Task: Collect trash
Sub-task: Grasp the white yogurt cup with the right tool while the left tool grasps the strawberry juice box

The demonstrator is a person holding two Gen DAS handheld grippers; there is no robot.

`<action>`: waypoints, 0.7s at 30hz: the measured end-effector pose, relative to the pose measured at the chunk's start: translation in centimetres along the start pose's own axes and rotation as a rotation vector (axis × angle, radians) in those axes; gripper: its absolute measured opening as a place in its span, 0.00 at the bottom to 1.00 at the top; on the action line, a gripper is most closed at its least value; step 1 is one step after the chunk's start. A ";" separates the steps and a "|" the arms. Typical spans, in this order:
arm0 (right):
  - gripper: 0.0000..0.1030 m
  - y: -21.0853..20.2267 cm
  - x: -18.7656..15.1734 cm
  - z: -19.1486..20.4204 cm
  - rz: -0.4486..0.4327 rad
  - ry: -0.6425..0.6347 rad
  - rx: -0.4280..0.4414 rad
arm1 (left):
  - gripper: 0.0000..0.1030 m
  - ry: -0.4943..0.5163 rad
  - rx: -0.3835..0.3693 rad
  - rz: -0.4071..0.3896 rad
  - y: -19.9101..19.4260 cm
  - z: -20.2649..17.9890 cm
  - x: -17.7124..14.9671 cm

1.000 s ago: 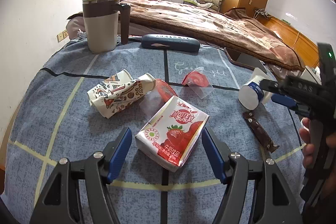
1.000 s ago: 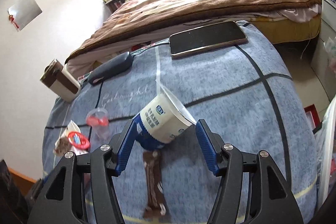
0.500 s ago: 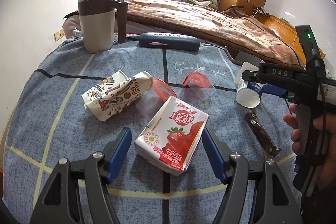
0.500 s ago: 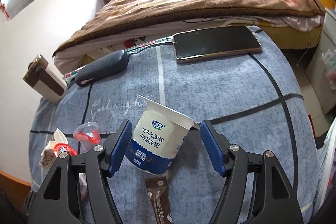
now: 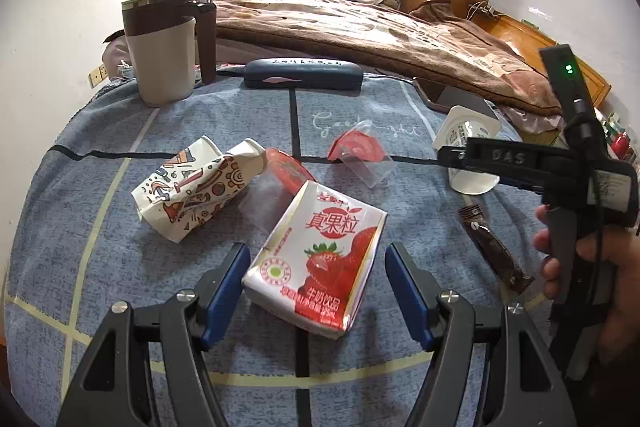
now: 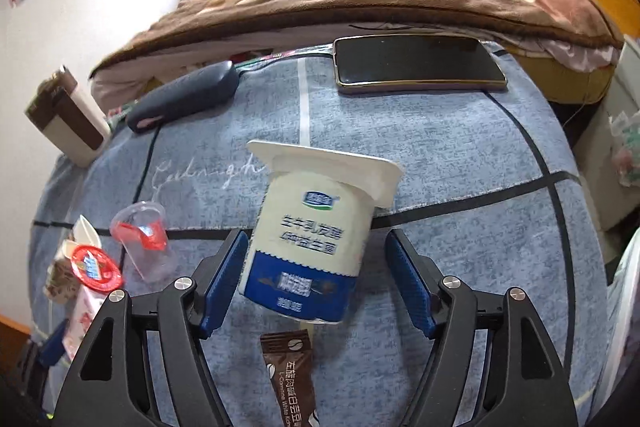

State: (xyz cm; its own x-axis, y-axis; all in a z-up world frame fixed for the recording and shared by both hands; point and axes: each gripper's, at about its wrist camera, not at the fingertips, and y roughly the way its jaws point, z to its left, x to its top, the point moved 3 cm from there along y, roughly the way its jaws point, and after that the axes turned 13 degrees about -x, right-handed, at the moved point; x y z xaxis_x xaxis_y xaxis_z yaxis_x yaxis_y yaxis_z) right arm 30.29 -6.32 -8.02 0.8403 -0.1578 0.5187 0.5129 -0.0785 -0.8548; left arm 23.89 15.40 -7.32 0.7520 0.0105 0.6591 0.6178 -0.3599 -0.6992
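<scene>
On the blue tablecloth (image 5: 120,267) lies a red strawberry milk carton (image 5: 316,259), between the open fingers of my left gripper (image 5: 316,291). A crushed patterned carton (image 5: 196,191), a clear cup with a red lid (image 5: 360,155) and a brown wrapper (image 5: 492,247) lie around it. A white and blue yogurt cup (image 6: 312,239) lies on its side between the open fingers of my right gripper (image 6: 316,283); the left blue pad (image 6: 224,283) is close to it, the right one stands apart. The cup (image 5: 464,143) also shows in the left wrist view.
A tan and brown mug (image 5: 164,43), a dark glasses case (image 5: 304,79) and a phone (image 6: 416,63) sit at the table's far side. A bed with a brown blanket (image 5: 360,27) stands behind. The brown wrapper (image 6: 292,375) lies under the right gripper.
My right gripper has moved in over the yogurt cup, which now lies deeper between its fingers. The left gripper has held its place around the strawberry carton.
</scene>
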 end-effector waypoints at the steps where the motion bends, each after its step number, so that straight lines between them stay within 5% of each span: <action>1: 0.70 -0.1 0.0 -0.2 -0.003 -0.001 -0.001 | 0.70 0.004 0.006 0.004 0.1 0.0 0.0; 5: 0.69 -0.1 -0.1 -0.2 -0.015 -0.039 -0.016 | 0.70 0.006 0.000 0.018 0.7 -0.1 0.0; 9: 0.49 -0.3 -0.4 -0.4 -0.038 -0.056 -0.040 | 0.69 -0.004 -0.003 0.018 1.0 -0.2 0.0; 21: 0.49 -1.0 -0.9 -1.1 -0.071 -0.073 -0.002 | 0.65 -0.021 -0.016 0.005 0.6 -0.7 0.0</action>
State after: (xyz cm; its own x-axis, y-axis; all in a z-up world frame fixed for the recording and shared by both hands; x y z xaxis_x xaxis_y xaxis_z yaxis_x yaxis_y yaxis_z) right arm 28.78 -7.12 -7.64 0.8122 -0.0792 0.5779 0.5716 -0.0892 -0.8156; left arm 24.09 14.52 -7.60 0.7599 0.0283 0.6495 0.6103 -0.3751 -0.6977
